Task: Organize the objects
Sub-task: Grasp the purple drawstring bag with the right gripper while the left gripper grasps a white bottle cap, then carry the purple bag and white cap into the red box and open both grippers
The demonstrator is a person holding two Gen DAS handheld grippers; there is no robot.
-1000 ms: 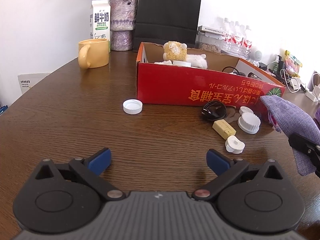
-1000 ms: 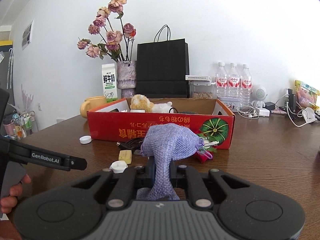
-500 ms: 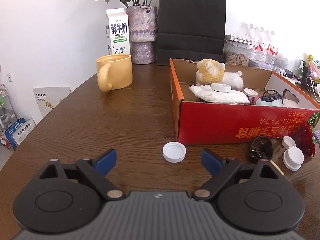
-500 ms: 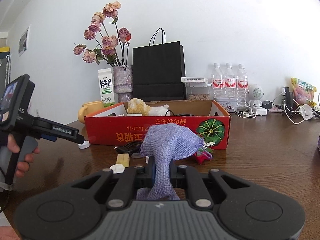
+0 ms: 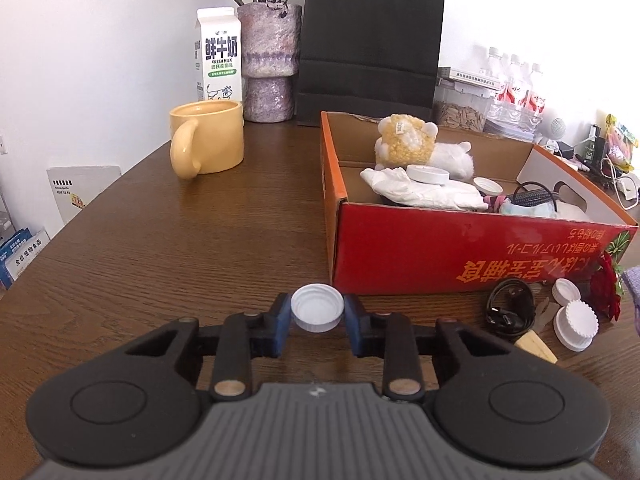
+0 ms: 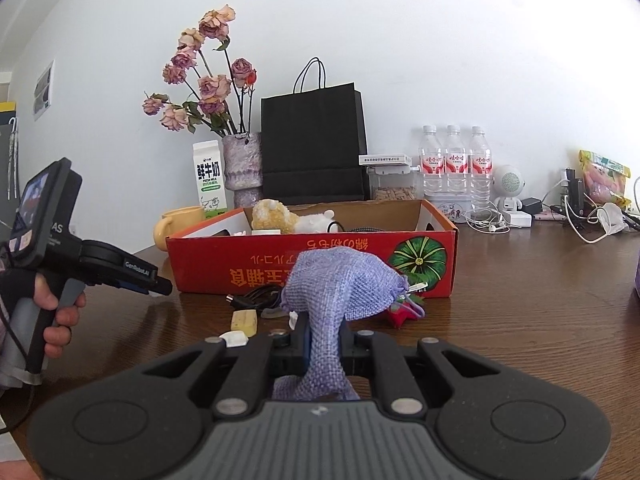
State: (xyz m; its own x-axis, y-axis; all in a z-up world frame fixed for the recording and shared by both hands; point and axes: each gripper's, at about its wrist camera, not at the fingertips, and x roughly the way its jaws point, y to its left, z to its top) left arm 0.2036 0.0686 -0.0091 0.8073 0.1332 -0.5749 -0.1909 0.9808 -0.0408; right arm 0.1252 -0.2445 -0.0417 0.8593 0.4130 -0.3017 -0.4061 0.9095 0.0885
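Right now my left gripper (image 5: 317, 314) has a white bottle cap (image 5: 317, 307) squeezed between its blue pads (image 5: 282, 319); its jaws have just been closing, and both pads now press against the cap's sides. The cap sits open side up on the wooden table (image 5: 200, 240), just in front of the near corner of the red cardboard box (image 5: 460, 252). In my right gripper (image 6: 325, 344) the jaws are clamped tight on the neck of a purple woven pouch (image 6: 340, 284), whose bulk bulges up above the fingers in front of the box. Inside the box I see a yellow and white plush toy (image 5: 412, 146), a crumpled white bag (image 5: 420, 192) with a round white lid (image 5: 427, 174) resting on it, and a dark cable (image 5: 534, 197). On the table right of the cap lie a coiled black cord (image 5: 512, 312) and two more white caps (image 5: 576, 322). Behind, a yellow mug (image 5: 208, 142), a milk carton (image 5: 218, 54), a vase (image 5: 270, 64) and a black paper bag (image 5: 370, 46) stand by the wall.
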